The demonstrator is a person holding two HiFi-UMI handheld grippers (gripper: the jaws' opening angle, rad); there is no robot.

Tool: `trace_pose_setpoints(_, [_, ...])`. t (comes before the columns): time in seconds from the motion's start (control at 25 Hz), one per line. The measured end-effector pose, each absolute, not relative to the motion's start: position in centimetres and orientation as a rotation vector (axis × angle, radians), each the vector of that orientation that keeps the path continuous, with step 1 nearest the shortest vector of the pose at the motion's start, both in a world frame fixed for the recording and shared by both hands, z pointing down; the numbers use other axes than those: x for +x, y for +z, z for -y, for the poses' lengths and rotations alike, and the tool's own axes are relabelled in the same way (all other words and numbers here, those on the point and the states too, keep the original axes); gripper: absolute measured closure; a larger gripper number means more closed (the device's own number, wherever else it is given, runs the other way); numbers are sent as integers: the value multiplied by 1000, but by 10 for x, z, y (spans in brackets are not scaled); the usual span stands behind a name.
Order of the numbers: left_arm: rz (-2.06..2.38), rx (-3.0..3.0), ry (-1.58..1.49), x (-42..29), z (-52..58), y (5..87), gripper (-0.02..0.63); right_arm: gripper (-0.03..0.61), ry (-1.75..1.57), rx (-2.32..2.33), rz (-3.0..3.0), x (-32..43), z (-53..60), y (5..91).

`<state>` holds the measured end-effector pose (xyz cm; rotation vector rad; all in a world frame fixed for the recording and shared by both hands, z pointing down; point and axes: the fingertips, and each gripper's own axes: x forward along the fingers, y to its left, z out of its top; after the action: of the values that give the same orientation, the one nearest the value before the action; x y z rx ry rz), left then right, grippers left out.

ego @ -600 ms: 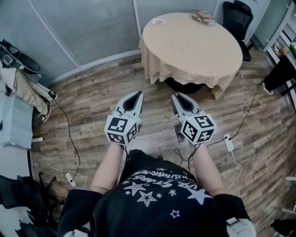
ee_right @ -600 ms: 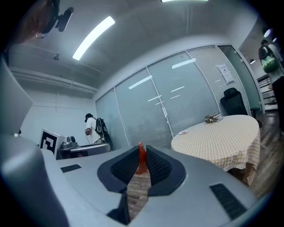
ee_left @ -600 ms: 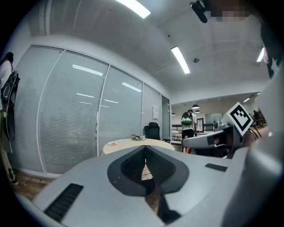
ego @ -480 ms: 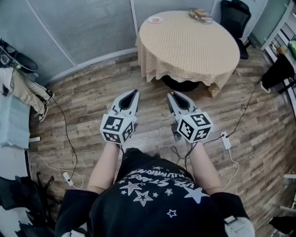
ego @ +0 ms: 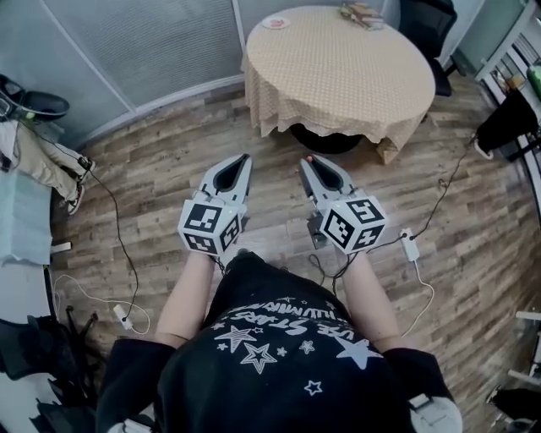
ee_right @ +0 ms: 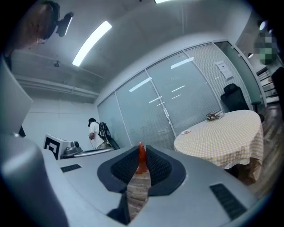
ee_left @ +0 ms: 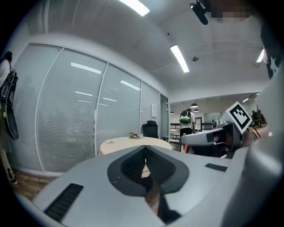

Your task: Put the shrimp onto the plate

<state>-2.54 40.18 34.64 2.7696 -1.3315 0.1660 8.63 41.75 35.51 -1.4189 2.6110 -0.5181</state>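
Wood-plank floor point(ego: 161, 178) lies under the person in the head view, who holds both tools at waist height, side by side and pointing at a round table point(ego: 338, 76) in a checked cloth. The left gripper point(ego: 244, 157) has its fingers pressed together. The right gripper point(ego: 307, 159) shows a speck of red at its fingertips: the shrimp point(ego: 309, 157). Well beyond both sets of fingertips, at the table's far edge, sits the plate point(ego: 275, 22), with a stack of books point(ego: 362, 12) further along that edge.

From the left gripper view, the dark pads meet along one line with nothing between them. The table and plate stand far ahead of the tips, and the other tool hangs off to their right.

From the right gripper view, the fingers pinch the orange-red shrimp upright near their tips. The table is ahead and to the right of them, and a person with a backpack point(ee_right: 94, 132) is far off to the left.
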Motion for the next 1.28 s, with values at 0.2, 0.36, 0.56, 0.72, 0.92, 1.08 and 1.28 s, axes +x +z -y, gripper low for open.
trace_pose_setpoints(0.2, [1346,2755,170,-30,-405,349,603,518,-537,-1355,-2570,90,-419,353])
trace_pose_setpoints(0.36, [1375,2731,158,-40,-402,351,604,518,-574,-1342,-2569,85,-420,359])
trace_pose_setpoints(0.56, [1401,2717,149,-45,-392,353,604,517,-616,-1345,-2589,84,-415,372])
trace_pose_setpoints(0.72, [1390,2710,149,-48,-381,358,604,518,-643,-1370,-2582,84,-400,378])
trace_pose_setpoints(0.92, [1390,2703,150,-52,-354,360,604,518,-649,-1397,-2574,85,-371,379])
trace_pose_setpoints(1.08, [1404,2707,138,-62,-331,360,604,518,-677,-1413,-2561,80,-344,385])
trace_pose_setpoints(1.28, [1401,2651,116,-82,-288,371,604,517,-692,-1435,-2572,68,-307,390])
